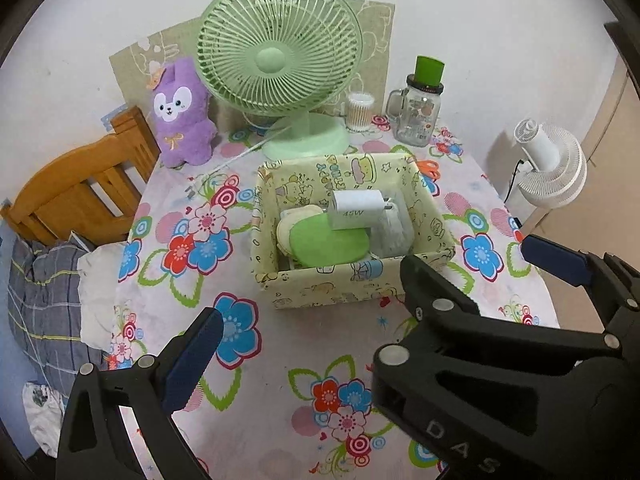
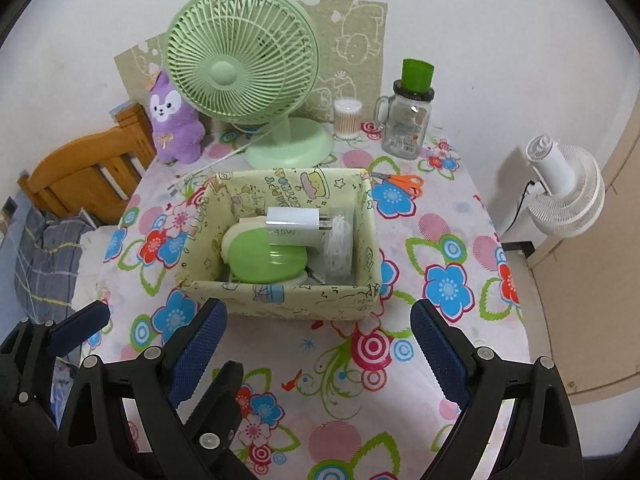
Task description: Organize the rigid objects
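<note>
A yellow patterned box (image 1: 320,290) (image 2: 304,300) stands mid-table. Inside lie a white 45W charger (image 1: 352,210) (image 2: 292,226), a green-and-cream oval case (image 1: 326,242) (image 2: 268,258) and a clear bag of white cable (image 1: 390,228) (image 2: 340,240). Orange scissors (image 1: 430,168) (image 2: 402,182) lie behind the box's right corner. My left gripper (image 1: 312,360) is open and empty in front of the box. My right gripper (image 2: 316,344) is open and empty, also in front of the box. The right gripper also shows in the left wrist view (image 1: 480,264), the left gripper in the right wrist view (image 2: 80,328).
A green fan (image 1: 280,60) (image 2: 240,68), purple plush (image 1: 182,116) (image 2: 174,120), cotton swab tub (image 1: 360,112) (image 2: 347,118) and glass mug with green lid (image 1: 418,108) (image 2: 406,116) line the table's back. A wooden chair (image 1: 80,188) stands left, a white fan (image 2: 568,192) right.
</note>
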### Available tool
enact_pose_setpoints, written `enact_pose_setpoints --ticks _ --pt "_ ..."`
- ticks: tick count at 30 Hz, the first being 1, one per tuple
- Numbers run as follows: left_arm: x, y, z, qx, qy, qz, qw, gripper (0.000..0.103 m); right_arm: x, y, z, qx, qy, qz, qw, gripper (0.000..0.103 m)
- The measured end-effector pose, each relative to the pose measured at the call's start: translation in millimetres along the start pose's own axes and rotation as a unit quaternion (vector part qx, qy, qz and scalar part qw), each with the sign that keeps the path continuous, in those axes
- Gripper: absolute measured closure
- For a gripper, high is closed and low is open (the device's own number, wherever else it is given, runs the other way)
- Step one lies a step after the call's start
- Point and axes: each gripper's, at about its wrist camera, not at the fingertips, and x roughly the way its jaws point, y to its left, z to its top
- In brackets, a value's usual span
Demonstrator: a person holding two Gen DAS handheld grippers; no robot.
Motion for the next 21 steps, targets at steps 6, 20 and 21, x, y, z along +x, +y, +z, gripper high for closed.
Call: enact_pose_setpoints --ticks 6,20,21 --pt "-14 2 1 0.000 -0.014 0.010 0.9999 0.001 -20 -3 0 0.001 -0.017 0.001 1.000 0.008" --pt "-43 15 5 0.002 -0.025 0.037 0.9990 0.001 -61 -18 0 -0.009 -0.047 -0.005 0.999 0.008" --pt "-48 17 6 0.001 -0.030 0.037 0.9988 0.001 -65 -20 0 -0.005 -0.048 -0.006 0.999 0.008"
